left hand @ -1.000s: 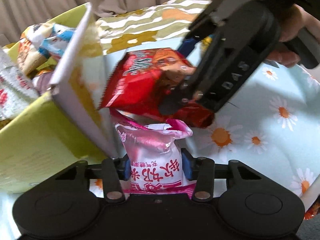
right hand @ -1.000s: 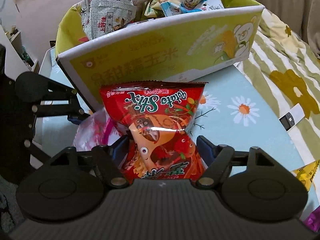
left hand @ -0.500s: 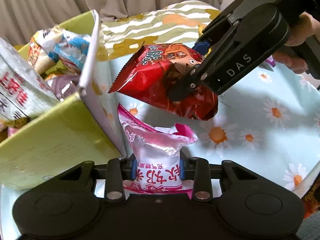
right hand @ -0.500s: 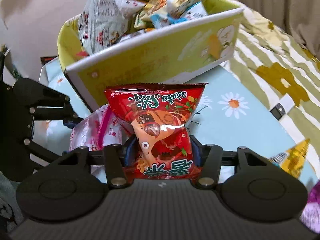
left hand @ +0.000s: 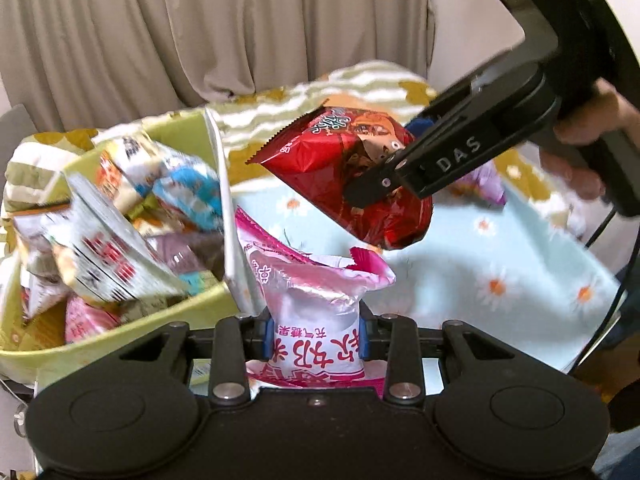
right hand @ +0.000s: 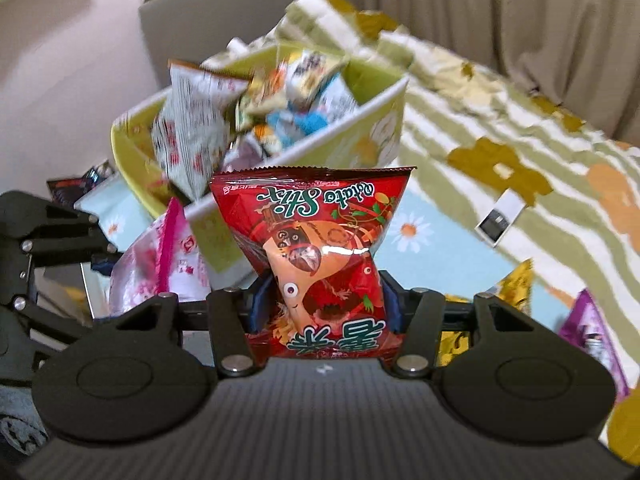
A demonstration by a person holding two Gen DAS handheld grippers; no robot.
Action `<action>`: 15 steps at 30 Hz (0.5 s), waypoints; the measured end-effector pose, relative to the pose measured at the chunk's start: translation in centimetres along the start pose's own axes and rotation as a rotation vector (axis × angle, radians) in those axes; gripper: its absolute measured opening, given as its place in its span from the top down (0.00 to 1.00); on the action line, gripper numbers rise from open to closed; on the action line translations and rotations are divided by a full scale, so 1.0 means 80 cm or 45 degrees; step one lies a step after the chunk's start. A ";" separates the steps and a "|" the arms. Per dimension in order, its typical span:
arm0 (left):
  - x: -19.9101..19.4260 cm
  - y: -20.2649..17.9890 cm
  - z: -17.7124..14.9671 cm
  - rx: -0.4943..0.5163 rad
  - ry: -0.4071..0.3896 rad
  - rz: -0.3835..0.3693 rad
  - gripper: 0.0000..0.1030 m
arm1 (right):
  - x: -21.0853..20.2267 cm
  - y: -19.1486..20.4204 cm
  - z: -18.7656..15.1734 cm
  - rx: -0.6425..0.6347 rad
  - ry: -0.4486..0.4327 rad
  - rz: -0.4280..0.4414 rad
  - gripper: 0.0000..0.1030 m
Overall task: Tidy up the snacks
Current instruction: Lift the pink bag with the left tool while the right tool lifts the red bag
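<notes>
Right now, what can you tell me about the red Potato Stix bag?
The red Potato Stix bag is glossy foil with a serrated top seal, a cartoon face and white characters at the bottom. The right gripper pinches its lower half, creasing it; it stands upright. From the left wrist it hangs clear above the daisy-print cloth, beside the box.

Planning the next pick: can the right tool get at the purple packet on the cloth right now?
Probably not yet: the right tool is shut on the red packet, so its jaws are full. The purple packet lies uncovered on the cloth.
</notes>
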State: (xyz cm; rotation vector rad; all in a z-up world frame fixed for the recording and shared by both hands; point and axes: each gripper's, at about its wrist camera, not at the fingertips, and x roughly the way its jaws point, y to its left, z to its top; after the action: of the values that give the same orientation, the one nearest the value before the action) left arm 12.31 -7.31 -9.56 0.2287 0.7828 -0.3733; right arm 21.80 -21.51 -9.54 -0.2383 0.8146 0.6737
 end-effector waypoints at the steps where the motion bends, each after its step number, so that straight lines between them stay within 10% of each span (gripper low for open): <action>1: -0.010 0.003 0.005 -0.001 -0.028 0.006 0.62 | -0.009 0.004 0.006 0.018 -0.023 -0.018 0.33; 15: -0.093 0.134 0.063 -0.104 -0.231 0.136 0.62 | -0.047 0.064 0.111 0.311 -0.220 -0.182 0.33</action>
State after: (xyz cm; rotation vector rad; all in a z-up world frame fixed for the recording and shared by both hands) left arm 15.10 2.53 -0.02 0.1565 0.6030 -0.2567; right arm 21.93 -15.37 -0.50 -0.0157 0.6990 0.4485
